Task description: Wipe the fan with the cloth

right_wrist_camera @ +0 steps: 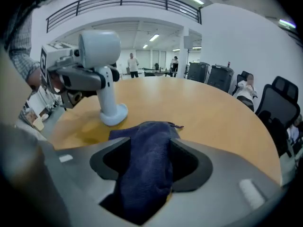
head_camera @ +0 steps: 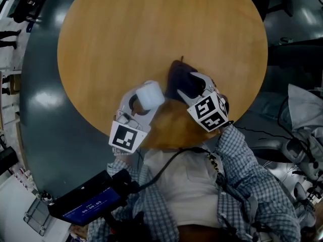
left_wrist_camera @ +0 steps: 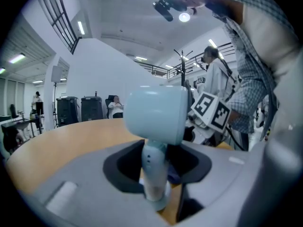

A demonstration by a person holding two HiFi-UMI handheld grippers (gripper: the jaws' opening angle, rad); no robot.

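On the round wooden table [head_camera: 151,34], plush cloth [right_wrist_camera: 144,169] lies beside smooth fan [right_wrist_camera: 99,48].

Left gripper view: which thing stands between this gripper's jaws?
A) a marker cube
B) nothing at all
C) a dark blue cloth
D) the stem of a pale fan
D: the fan has its slim stem upright between the jaws of the left gripper, which close on it from both sides below the fan's rounded head.
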